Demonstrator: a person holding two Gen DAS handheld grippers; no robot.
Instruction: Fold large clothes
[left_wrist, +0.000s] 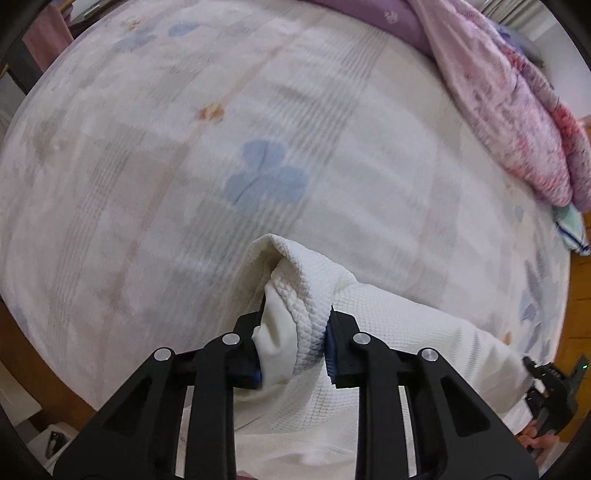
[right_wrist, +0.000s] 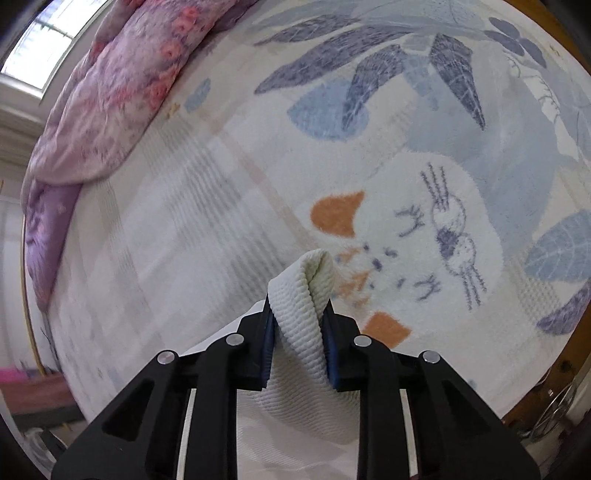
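We saw the white garment (left_wrist: 388, 325) as a thick cloth with a raised waffle weave, matt and rough, its inner face smoother where it bunched. The left gripper (left_wrist: 293, 343) and right gripper (right_wrist: 299, 343) looked like matt black plastic, with shiny round metal pins at the joints and ribbed blue pads that looked rubbery. The bedspread (left_wrist: 258, 147) was a soft, slightly fuzzy printed cloth, dull in finish. The pink quilt (left_wrist: 517, 110) looked like smooth, lightly crumpled cotton. The bed frame (right_wrist: 532, 398) was glossy brown wood.
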